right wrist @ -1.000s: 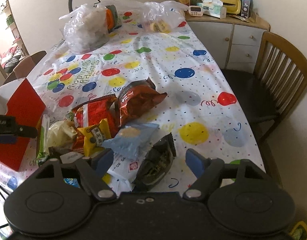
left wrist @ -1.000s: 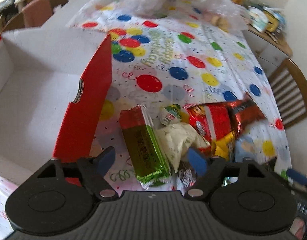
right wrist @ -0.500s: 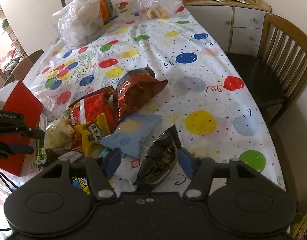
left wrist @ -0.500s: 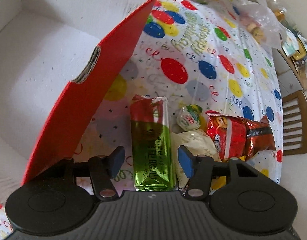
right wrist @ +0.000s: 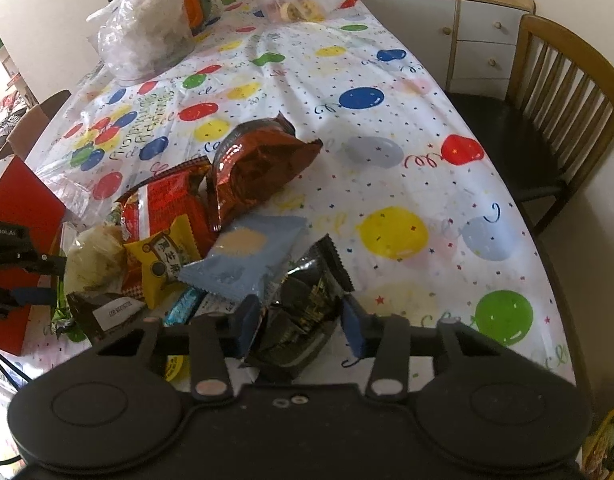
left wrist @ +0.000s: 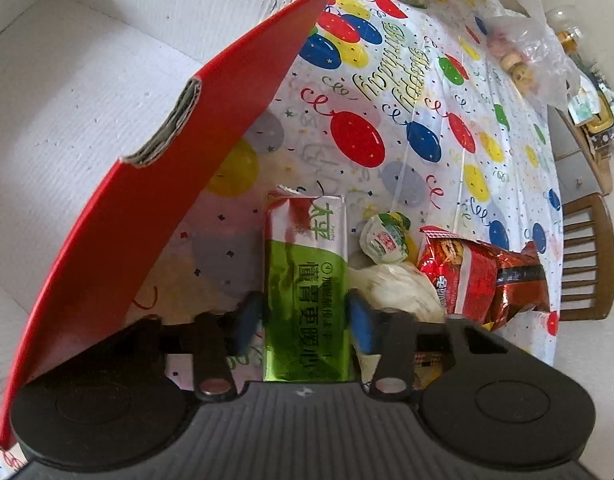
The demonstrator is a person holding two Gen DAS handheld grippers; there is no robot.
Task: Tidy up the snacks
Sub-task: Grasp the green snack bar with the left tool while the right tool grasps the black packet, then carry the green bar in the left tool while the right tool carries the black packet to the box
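So the left gripper (left wrist: 307,322) pinches the green packet (left wrist: 307,280), red box (left wrist: 155,216) edge just left; the right gripper (right wrist: 301,322) narrowly straddles the black packet (right wrist: 303,312), bare counter (right wrist: 427,168) rightward.

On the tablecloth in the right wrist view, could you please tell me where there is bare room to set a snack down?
Free: the tablecloth between the brown foil bag and the wooden chair, and the stretch beyond that bag toward the plastic bags. Crowded: the snack pile beside the red box.
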